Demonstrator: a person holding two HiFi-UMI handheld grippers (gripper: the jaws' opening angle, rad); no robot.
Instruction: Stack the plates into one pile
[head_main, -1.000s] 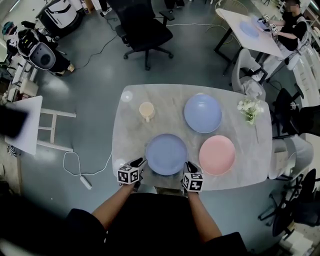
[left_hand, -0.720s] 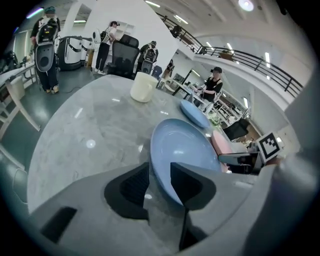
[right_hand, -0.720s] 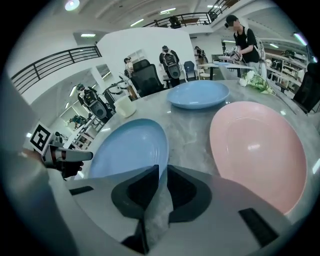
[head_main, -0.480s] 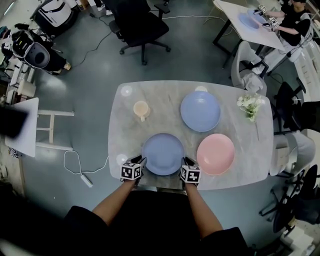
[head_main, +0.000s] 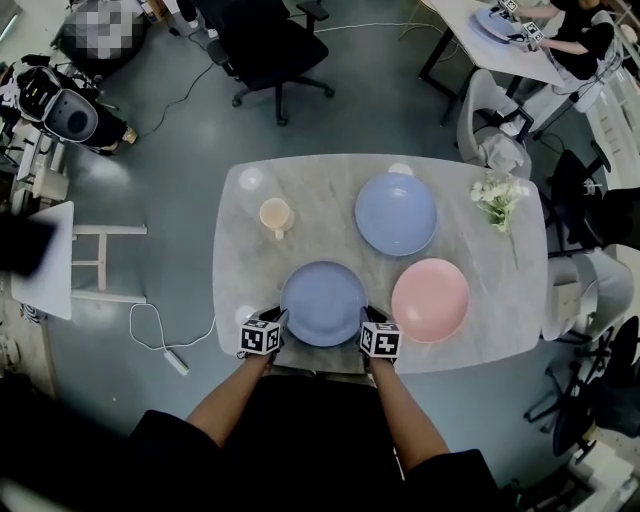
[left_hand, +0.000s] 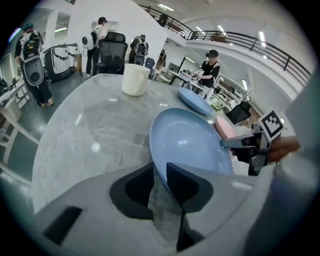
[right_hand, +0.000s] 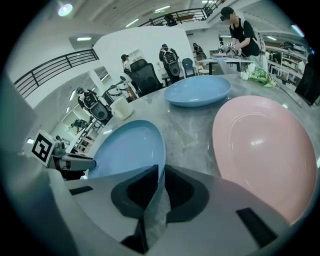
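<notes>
The near blue plate (head_main: 323, 303) (left_hand: 192, 140) (right_hand: 127, 150) lies at the table's front edge. My left gripper (head_main: 280, 320) (left_hand: 160, 167) is at its left rim and its jaws are closing; the rim sits between them, with a gap still showing. At the right rim my right gripper (head_main: 367, 317) (right_hand: 161, 172) has its jaws opening, and the rim sits in the narrow slit between them. A second blue plate (head_main: 396, 213) (right_hand: 197, 90) lies farther back. The pink plate (head_main: 430, 299) (right_hand: 265, 145) lies to the right.
A cream cup (head_main: 274, 214) (left_hand: 135, 79) stands back left on the grey marble table (head_main: 480, 340). White flowers (head_main: 497, 200) lie at its right end. Chairs stand around it, and people are at another table (head_main: 470, 40) beyond.
Both grippers have sunk and closed in on the near blue plate's left and right rims. The plates have not moved.
</notes>
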